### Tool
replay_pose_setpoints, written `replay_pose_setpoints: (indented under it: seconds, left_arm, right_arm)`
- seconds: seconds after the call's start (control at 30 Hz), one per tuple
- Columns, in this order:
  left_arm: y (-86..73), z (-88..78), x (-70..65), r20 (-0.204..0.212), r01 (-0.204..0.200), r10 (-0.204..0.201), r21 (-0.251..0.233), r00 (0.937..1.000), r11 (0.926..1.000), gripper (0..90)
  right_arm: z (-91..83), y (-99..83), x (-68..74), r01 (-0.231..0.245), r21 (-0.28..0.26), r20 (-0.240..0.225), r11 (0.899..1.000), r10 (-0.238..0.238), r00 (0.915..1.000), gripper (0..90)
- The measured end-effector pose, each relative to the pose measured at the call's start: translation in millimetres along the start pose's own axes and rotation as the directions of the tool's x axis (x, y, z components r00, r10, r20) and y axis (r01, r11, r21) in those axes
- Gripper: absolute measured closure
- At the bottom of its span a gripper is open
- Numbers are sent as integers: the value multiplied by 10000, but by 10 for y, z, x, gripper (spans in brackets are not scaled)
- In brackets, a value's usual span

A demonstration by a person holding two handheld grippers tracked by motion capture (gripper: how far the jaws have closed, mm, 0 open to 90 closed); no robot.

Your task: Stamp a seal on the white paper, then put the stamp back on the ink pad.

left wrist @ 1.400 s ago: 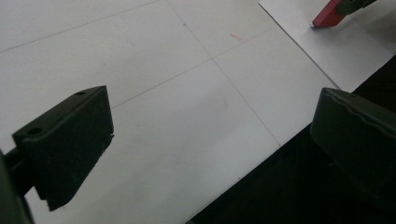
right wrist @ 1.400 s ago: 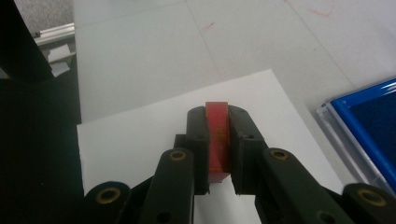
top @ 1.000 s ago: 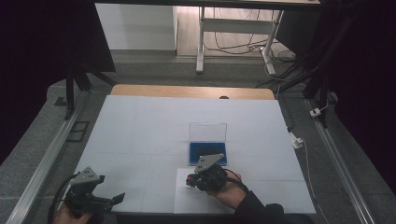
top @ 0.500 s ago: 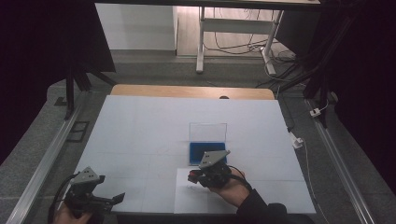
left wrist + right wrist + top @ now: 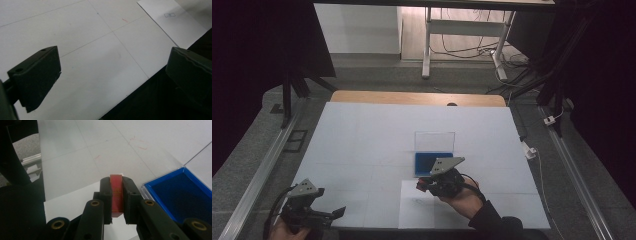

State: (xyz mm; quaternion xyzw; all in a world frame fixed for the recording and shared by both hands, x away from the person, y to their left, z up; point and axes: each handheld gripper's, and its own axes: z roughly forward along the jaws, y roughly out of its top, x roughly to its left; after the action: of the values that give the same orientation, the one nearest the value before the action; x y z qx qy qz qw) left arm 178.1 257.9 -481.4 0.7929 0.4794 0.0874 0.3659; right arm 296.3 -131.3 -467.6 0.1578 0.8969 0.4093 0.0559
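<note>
**A:** Starting from the left, what's going on with the left gripper (image 5: 309, 212)?

**B:** It's down at the near left corner of the white table (image 5: 362, 135). In the left gripper view its jaws stand wide apart with nothing between them, just bare tabletop and the dark near edge under them.

**A:** And next over, that paper?

**B:** A white sheet (image 5: 424, 207) lies flat at the near edge, right of centre. It's got a small printed box (image 5: 169, 15) on it, too small to read.

**A:** The right gripper?

**B:** The right gripper (image 5: 116, 195) is held just above that sheet's far edge, clamped on a small red block (image 5: 116, 193). The block looks like a narrow rectangular piece, standing upright between the jaws, with faint gold marks on its face. Could be a stamp, hard to say.

**A:** And the blue thing?

**B:** A blue pad (image 5: 181, 195) in a clear case, lid (image 5: 434, 141) standing open on the far side, just right of the block in the right gripper view.
</note>
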Motion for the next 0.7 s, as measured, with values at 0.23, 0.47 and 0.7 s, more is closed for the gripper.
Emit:
replay_pose_setpoints:
  seconds: [0.23, 0.47, 0.7]
  left_arm:
    - [0, 1, 0, 7, 0, 0, 3, 10000, 10000, 1]
    - [0, -1, -2, 2, -12, 12, 4, 10000, 10000, 2]
    - [0, 2, 1, 11, 14, -14, 18, 10000, 10000, 2]
  right_arm:
    - [-43, -4, -45, -88, -83, 133, 9999, 89, 9999, 801]
    - [-100, 10, -115, -209, -230, 352, 9995, 217, 9991, 801]
    - [-168, 0, -234, -499, -416, 667, 9979, 526, 9964, 801]
